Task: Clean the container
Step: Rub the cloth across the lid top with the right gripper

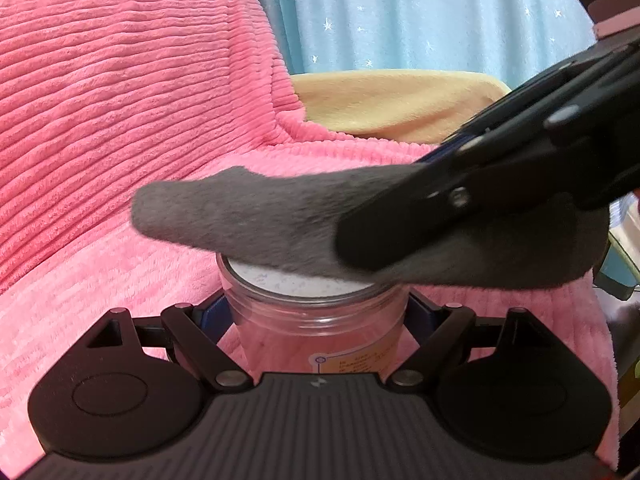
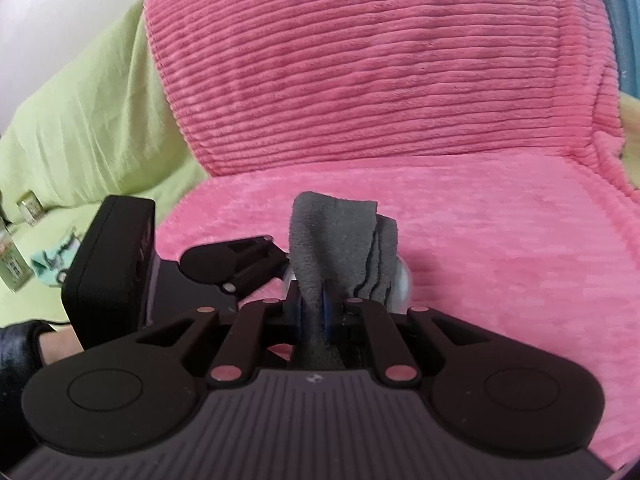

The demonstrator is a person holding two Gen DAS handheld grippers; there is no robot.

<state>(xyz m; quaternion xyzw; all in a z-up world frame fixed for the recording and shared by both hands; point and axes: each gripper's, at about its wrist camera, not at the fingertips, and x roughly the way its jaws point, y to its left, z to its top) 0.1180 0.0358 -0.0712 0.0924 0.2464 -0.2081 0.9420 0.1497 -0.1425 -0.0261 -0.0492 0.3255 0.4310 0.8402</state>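
- While we hold the clear jar (image 1: pixel 316 320) upright in our left gripper (image 1: pixel 318 316), its two fingers press on the jar's left and right sides, so this tool is closed on the jar.
- We see the jar near us, in the middle of the left view, over the pink blanket (image 1: pixel 120 140).
- We see a white seal across the jar's top and a yellow label (image 1: pixel 352 360) on its near side.
- Our right gripper (image 2: pixel 316 316) is pinched shut on a gray cloth (image 2: pixel 332 236).
- We see the gray cloth lying flat across the top of the jar, touching the far and right part of its rim.
- We see the right gripper come in from the right in the left view.
- Far behind the blanket we see a yellow cushion (image 1: pixel 392 100) and a blue curtain (image 1: pixel 400 12) with little white stars.
- On the left in the right view we see a green sheet (image 2: pixel 88 120).
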